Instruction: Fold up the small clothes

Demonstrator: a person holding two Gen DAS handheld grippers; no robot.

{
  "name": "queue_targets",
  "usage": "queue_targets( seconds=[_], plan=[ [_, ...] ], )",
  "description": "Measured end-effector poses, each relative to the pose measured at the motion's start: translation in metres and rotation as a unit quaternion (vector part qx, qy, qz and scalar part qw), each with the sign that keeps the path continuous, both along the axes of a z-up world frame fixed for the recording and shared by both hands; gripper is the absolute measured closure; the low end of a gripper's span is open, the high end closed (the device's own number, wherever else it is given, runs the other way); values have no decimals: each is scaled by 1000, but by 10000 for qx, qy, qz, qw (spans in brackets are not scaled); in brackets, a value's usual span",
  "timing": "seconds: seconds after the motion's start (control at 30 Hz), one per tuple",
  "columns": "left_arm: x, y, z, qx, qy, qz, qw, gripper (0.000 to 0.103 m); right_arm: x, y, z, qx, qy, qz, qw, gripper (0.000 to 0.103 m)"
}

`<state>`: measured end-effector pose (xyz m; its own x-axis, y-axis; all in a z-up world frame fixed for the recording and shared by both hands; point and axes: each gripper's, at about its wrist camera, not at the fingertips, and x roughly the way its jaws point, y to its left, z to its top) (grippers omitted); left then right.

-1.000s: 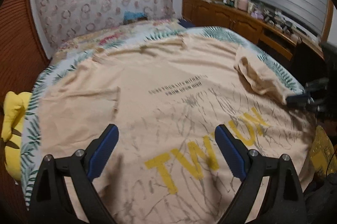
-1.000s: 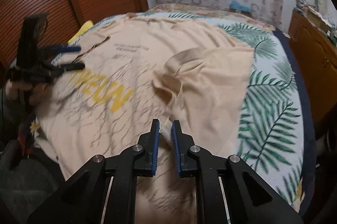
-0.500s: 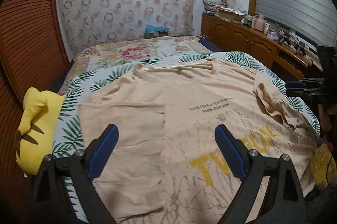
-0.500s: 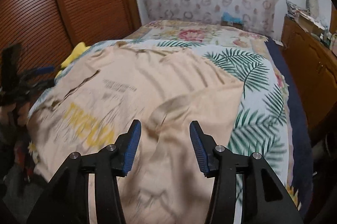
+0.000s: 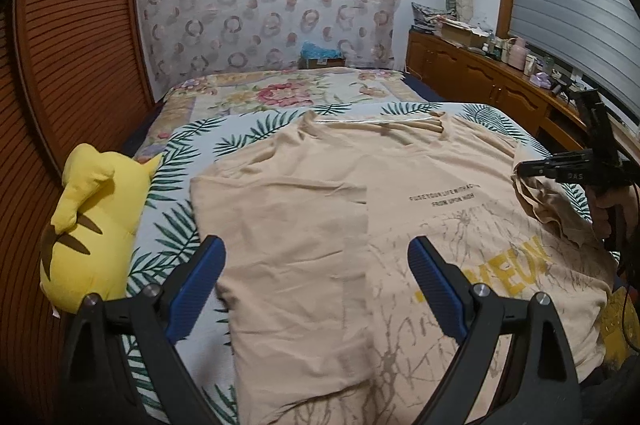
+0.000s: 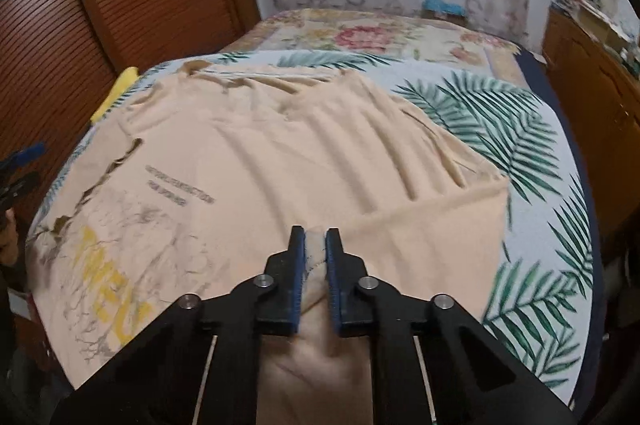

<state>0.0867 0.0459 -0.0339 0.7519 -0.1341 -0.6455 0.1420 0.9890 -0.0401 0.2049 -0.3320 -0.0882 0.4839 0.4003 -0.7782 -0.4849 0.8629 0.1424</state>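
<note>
A beige T-shirt (image 5: 400, 209) with yellow letters and grey print lies spread on the bed, its left side folded over the middle. My left gripper (image 5: 316, 277) is open and empty above the folded left part. My right gripper (image 6: 316, 245) is shut on a bunched fold of the T-shirt (image 6: 280, 153) at its right side and lifts it slightly. The right gripper also shows in the left wrist view (image 5: 532, 167), pinching the fabric at the right edge.
The bed has a palm-leaf sheet (image 6: 520, 145) and a floral cover (image 5: 280, 93) behind. A yellow plush toy (image 5: 92, 225) lies at the bed's left edge by the wooden slatted wall (image 5: 60, 65). A wooden cabinet (image 5: 500, 85) with clutter stands at the right.
My right gripper opened half a second ago and is now shut on the shirt's right side. My left gripper has pulled back and up, staying open.
</note>
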Motion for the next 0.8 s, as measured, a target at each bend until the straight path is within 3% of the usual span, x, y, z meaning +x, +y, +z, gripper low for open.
queue_targets(
  seconds=[0.23, 0.27, 0.3, 0.4, 0.6, 0.8],
  plan=[
    [1, 6, 0, -44, -10, 58, 10000, 10, -12, 13, 26, 437, -347, 367, 9978, 99],
    [0, 6, 0, -43, -16, 65, 10000, 10, -12, 14, 27, 442, -342, 360, 9978, 92],
    [1, 7, 0, -48, -19, 67, 10000, 10, -12, 14, 28, 476, -326, 344, 9977, 76],
    [2, 10, 0, -61, -26, 107, 9999, 10, -10, 4, 32, 496, -390, 185, 9978, 52],
    [14, 20, -3, -35, 28, 139, 9999, 10, -3, -26, 27, -42, -529, -339, 9980, 50],
    [41, 37, -13, 110, 196, 208, 9995, 13, 18, -65, 3, -392, -335, -722, 9961, 49]
  ],
)
